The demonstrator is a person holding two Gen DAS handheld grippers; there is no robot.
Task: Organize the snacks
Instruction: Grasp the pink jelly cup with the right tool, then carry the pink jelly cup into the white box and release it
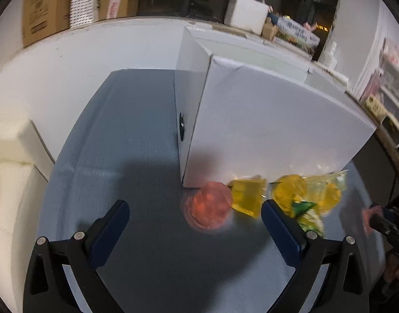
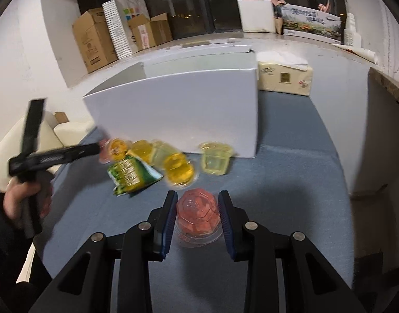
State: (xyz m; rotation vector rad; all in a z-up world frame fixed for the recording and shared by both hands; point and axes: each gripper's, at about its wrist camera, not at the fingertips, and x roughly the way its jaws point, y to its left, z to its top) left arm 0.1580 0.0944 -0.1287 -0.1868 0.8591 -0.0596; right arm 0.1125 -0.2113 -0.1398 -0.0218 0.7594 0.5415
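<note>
Blue cloth (image 2: 290, 182) is carrying a loose heap of jellies beside the white box (image 2: 178, 112), likely their destination. Right gripper (image 2: 198, 216) is clamping the red jelly (image 2: 196, 214), apart from the heap; left gripper (image 1: 195, 216) is hanging wide open and empty near another pink jelly (image 1: 209, 206).

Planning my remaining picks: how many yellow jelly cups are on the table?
5 yellow jelly cups: one alone before the white box; four clustered by the green packet. Blur may hide more.

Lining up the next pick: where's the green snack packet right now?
In the right wrist view the green snack packet lies on the blue table, left of the right tool, beside the yellow jelly cups.
</note>
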